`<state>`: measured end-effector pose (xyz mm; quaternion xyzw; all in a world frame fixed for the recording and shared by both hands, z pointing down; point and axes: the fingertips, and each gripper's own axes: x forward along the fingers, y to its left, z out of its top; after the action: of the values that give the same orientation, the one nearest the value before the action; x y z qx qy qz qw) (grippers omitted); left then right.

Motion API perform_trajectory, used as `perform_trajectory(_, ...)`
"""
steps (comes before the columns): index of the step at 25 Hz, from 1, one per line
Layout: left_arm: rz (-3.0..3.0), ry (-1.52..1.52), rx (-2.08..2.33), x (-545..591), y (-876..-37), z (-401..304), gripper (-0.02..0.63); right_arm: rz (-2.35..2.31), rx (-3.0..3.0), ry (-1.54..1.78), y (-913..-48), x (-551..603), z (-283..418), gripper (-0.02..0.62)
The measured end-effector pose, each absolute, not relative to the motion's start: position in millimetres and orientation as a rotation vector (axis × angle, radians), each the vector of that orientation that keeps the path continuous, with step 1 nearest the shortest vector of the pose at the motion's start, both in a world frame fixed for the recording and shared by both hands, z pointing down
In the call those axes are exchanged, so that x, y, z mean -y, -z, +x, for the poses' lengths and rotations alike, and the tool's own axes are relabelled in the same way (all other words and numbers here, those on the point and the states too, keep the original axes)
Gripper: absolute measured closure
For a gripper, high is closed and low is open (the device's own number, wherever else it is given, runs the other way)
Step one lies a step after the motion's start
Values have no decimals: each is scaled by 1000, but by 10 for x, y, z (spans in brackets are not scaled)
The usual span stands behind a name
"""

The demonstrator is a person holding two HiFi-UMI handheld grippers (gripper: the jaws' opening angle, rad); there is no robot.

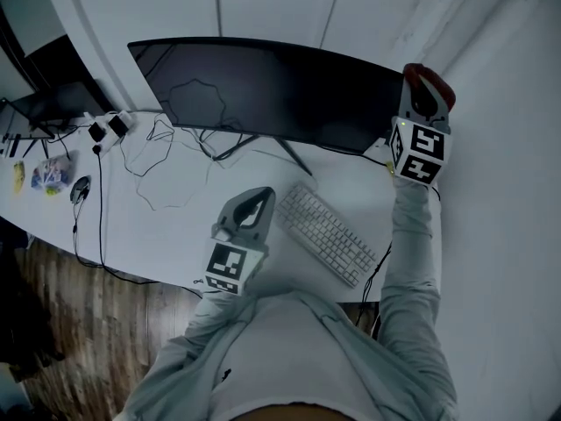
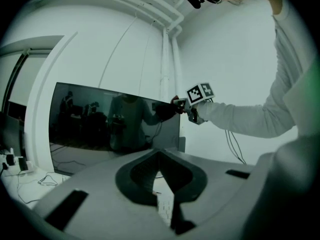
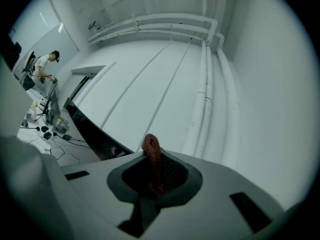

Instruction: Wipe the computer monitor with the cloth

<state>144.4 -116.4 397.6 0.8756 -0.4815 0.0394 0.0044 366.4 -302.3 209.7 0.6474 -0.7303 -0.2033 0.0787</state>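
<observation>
Monitor point(image 1: 263, 90) is sitting at the back of the white tabletop point(image 1: 175, 226), wide, curved and dark, and I'm holding the right gripper point(image 1: 424, 95) up at its top right corner with the jaws clamping down on the red cloth point(image 3: 150, 149). Only a thin folded strip is poking out past the tips, and I can't tell whether it's actually touching the glass yet. That's what's worrying me: with so little fabric sticking out, if I'm leaning in too hard the bare jaws could be scraping the screen instead of the cloth. Pushing way out at the corner could also be twisting the panel on its thin stand legs point(image 1: 263, 143), since nothing is bracing it. The left gripper point(image 1: 256, 198) is hanging low over the near edge of the tabletop, jaws closed on nothing, just beside the keyboard point(image 1: 329, 233), so a careless dip could be mashing keys. Loose cables point(image 1: 158, 160) are sprawling left of the stand and could be snagging anything I'm dragging through there. Room-wise I'm looking at plain white walls with pipes point(image 3: 210, 84) running up the corner, a second dark screen point(image 1: 53, 103) off to the left, wood floor point(image 1: 53, 279) below, and a person point(image 3: 45, 66) working far off in the background.
</observation>
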Motion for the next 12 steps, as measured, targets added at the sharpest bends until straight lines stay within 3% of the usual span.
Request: perform_trajectory(12,2684,-145,1564,1169,-3979,473,585,1655,2339,683,-2085,3087,1925,556)
